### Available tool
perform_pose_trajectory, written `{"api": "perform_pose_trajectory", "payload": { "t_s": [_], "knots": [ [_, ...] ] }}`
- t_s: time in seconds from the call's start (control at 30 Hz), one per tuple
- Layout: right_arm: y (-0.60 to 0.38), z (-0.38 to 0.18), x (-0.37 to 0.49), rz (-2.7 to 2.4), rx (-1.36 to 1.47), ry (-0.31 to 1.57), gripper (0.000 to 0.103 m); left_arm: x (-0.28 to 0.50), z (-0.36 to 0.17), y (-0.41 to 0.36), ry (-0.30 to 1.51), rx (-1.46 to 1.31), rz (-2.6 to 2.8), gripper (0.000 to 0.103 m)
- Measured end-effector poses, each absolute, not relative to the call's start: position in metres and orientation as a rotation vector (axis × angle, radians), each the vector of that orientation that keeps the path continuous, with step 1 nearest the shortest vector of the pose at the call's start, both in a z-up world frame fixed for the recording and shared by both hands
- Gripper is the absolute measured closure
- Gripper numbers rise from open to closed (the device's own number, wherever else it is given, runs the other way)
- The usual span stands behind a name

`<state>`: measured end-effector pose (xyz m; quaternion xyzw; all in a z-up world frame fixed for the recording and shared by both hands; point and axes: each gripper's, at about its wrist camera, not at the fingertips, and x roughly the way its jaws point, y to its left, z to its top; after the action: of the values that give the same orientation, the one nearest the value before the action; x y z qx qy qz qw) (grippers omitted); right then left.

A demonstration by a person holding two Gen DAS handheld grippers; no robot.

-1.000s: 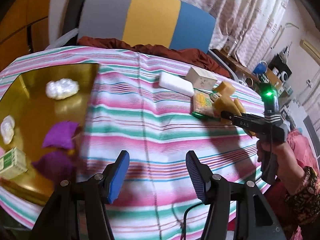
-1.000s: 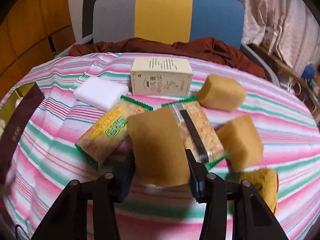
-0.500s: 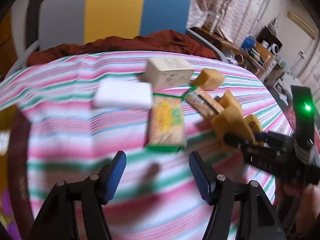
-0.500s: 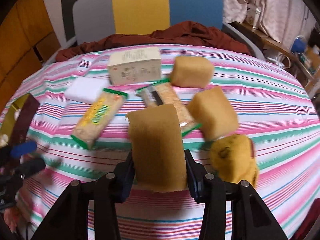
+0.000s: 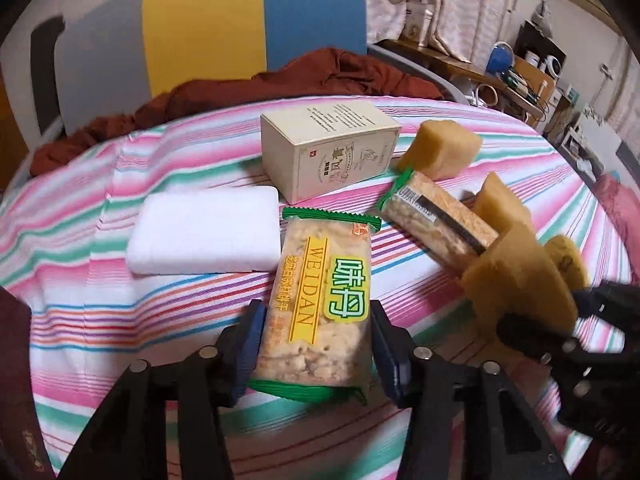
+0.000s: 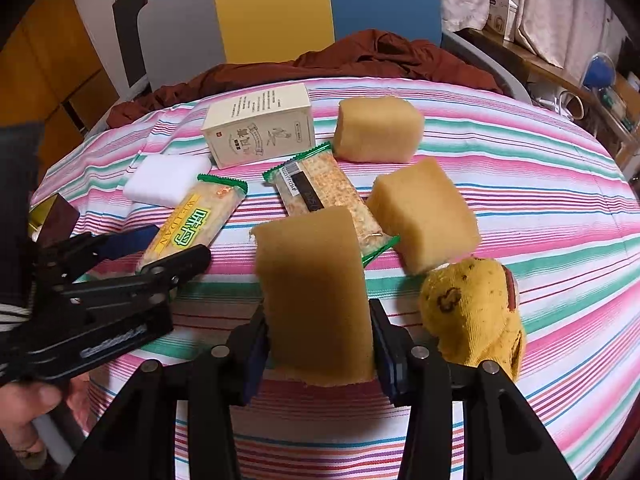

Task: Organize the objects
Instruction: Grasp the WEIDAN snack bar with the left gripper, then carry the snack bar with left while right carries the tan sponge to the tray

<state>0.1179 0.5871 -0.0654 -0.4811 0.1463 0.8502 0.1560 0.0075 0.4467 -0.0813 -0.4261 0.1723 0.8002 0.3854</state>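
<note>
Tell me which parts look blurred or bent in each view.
Left wrist view: the right gripper and its sponge are motion-smeared; the cracker pack stays sharp. Right wrist view: mostly sharp; the tablecloth stripes curve from the fisheye, and the corners go dark.

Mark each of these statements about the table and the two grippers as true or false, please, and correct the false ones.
1. The right gripper holds a tan sponge block. True.
2. The left gripper has its fingers on either side of the WEIDAN cracker packet. True.
3. The white foam block lies on top of the cream carton. False: it lies flat on the striped cloth, beside the carton.
4. The second cracker packet shows its barcode side. True.
5. The yellow sock is in the left gripper. False: it lies on the cloth near the right gripper.
</note>
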Motion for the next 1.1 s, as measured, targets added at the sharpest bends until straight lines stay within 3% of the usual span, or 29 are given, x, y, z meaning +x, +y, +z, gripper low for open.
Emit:
{"api": "perform_pose_trajectory", "payload": {
  "t_s": [0.13,0.3,1.1],
  "knots": [
    [0.585,-0.063,0.118,2.448,-1.359,0.414,0.057,0.026,-0.086,0.435,0.513,-0.956,2.075,0.054],
    [0.576,-0.06,0.115,2.507,-1.34,0.419,0.057,0.031,-0.085,0.412,0.456,-0.951,2.088,0.055],
    [0.51,-0.048,0.107,2.57,-1.254,-0.117,0.057,0.075,-0.058,0.306,0.304,-0.874,2.196,0.055]
  ]
}}
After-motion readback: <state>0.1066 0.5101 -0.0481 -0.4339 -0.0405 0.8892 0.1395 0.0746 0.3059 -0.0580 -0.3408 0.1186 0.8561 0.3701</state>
